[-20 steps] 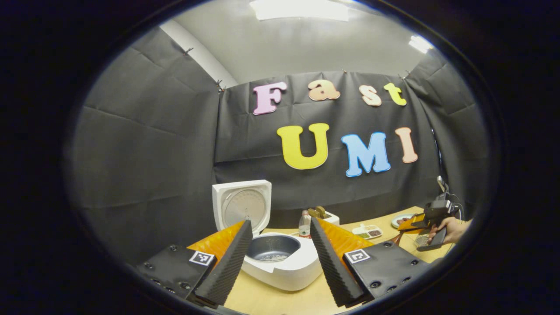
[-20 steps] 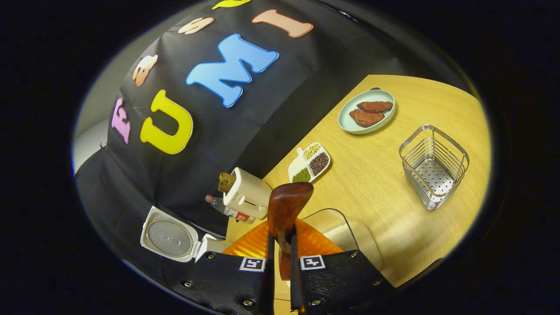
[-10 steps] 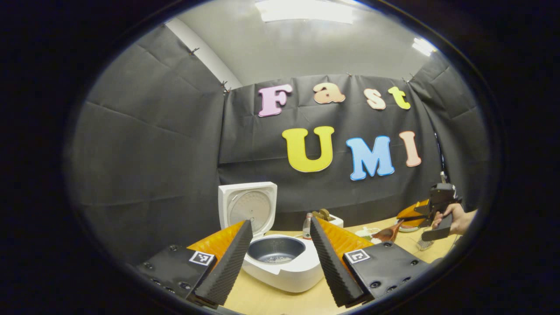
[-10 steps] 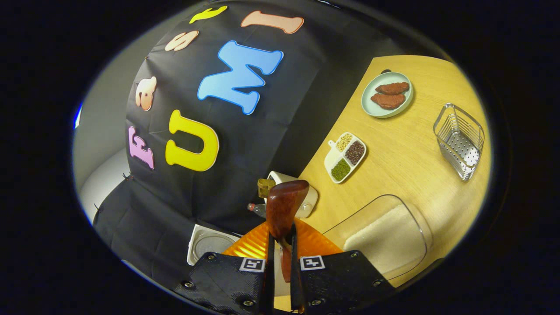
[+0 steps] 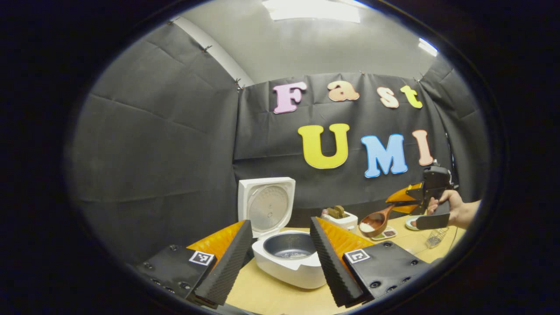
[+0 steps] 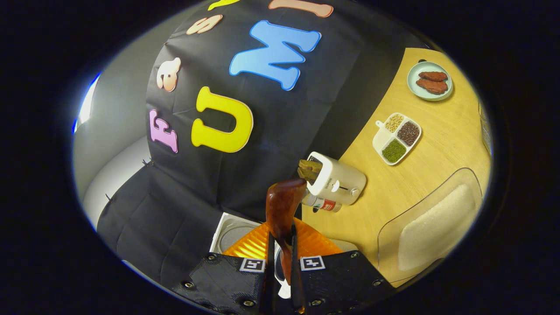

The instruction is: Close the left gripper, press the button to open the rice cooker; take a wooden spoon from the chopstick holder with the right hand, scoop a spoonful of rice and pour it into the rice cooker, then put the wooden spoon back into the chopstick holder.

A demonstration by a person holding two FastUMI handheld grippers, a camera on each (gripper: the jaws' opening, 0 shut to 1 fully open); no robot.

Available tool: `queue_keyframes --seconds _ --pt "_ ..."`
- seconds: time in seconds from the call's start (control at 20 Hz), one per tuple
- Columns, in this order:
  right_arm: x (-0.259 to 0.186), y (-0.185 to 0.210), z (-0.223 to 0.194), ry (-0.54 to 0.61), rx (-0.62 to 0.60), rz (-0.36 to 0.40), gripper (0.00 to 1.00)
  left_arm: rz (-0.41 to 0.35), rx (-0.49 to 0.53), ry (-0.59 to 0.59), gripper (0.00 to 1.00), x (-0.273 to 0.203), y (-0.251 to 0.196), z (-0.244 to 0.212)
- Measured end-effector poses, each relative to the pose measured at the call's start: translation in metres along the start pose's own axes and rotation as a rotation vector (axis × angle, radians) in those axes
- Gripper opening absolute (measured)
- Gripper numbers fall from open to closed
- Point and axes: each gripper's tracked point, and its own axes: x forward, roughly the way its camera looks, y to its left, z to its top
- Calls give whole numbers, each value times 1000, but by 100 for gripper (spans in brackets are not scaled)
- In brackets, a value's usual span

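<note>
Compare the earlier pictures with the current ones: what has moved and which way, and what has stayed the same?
The right gripper has lifted the spoon, now loaded with rice, up from the rice box and carried it toward the rice cooker; its view has swung that way too. It stays shut on the spoon. The left gripper stays open before the cooker, whose lid remains up.
</note>
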Motion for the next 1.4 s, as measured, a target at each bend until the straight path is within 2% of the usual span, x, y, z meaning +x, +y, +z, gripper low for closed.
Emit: queue_keyframes --seconds 0.6,1.0,1.2,1.4 --pt "89 34 -77 118 -154 69 14 119 42 20 94 -23 43 -13" --pt "143 58 -126 187 -266 101 14 168 18 74 94 -35 57 -36" --pt "159 61 -157 244 -419 103 14 198 10 80 94 -41 67 -41" --pt "159 68 -178 247 -684 112 15 220 8 82 94 -51 74 -41"
